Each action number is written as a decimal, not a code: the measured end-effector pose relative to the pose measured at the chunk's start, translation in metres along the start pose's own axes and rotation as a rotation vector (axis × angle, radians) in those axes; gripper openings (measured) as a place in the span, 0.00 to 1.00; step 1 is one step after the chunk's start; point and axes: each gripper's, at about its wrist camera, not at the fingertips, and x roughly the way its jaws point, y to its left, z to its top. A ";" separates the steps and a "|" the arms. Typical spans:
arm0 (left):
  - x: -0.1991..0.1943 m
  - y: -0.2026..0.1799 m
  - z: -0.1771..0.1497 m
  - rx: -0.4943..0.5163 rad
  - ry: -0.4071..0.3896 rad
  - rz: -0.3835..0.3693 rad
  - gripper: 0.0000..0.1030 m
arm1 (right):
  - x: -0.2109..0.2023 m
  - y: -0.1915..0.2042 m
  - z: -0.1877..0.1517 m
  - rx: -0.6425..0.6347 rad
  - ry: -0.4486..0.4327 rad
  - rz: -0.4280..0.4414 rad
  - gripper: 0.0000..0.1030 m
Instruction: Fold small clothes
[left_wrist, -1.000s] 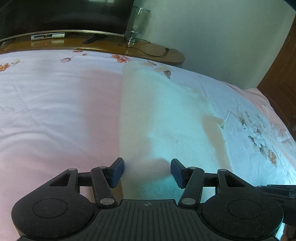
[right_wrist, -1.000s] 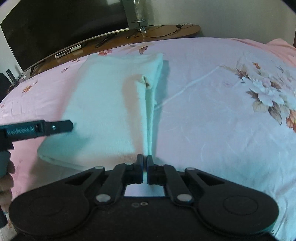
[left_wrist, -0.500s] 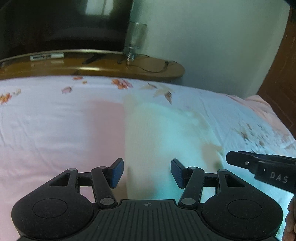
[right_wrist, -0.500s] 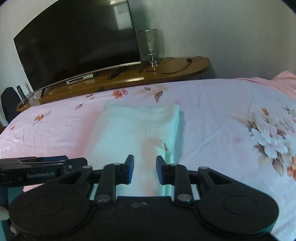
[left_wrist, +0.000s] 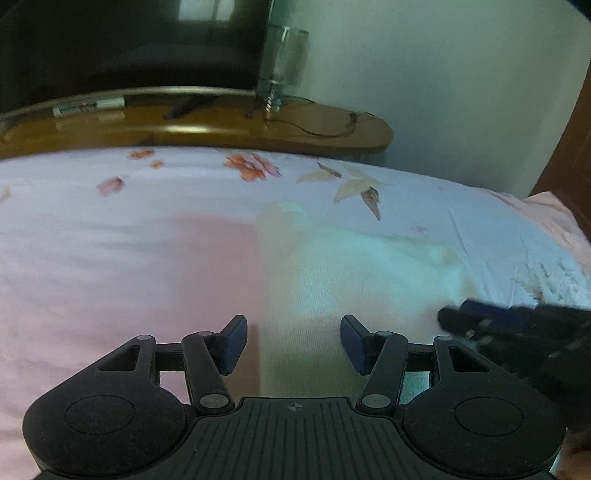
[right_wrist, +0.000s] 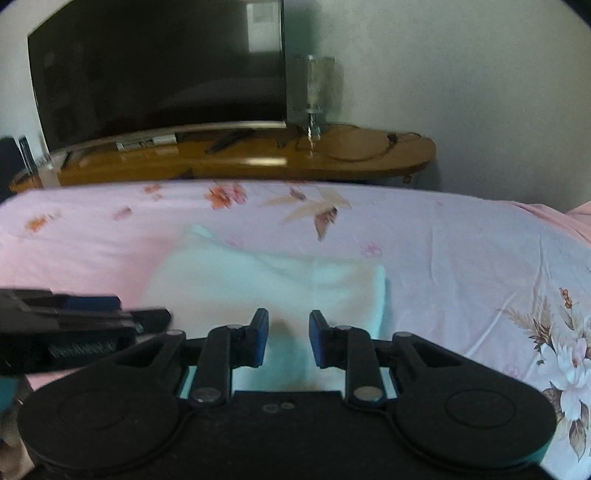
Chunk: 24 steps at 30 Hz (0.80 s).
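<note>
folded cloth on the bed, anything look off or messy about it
Nothing stands out. The cloth lies flat on the sheet as a tidy rectangle, no corner sticking out; blur hides fine detail.

Right gripper (right_wrist: 287, 338) jaws closing, empty, above folded pale cloth (right_wrist: 266, 291) on floral bedsheet (right_wrist: 461, 266).

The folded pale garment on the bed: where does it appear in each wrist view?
Left wrist: folded pale garment runs from centre toward the lower middle, beyond the open left gripper.
Right wrist: it lies centre-left, just beyond the right gripper, whose jaws are closing on nothing.
Shared landmark: brown leaf print beyond its far edge.
</note>
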 end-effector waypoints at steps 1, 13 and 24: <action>0.004 0.000 -0.002 -0.015 0.003 -0.015 0.54 | 0.007 -0.002 -0.005 -0.020 0.013 -0.026 0.21; 0.028 -0.004 0.037 -0.016 -0.031 0.026 0.54 | 0.013 -0.012 0.020 -0.029 -0.048 0.010 0.26; 0.060 -0.002 0.038 -0.073 0.019 0.056 0.80 | 0.054 -0.022 0.016 0.000 -0.005 -0.051 0.30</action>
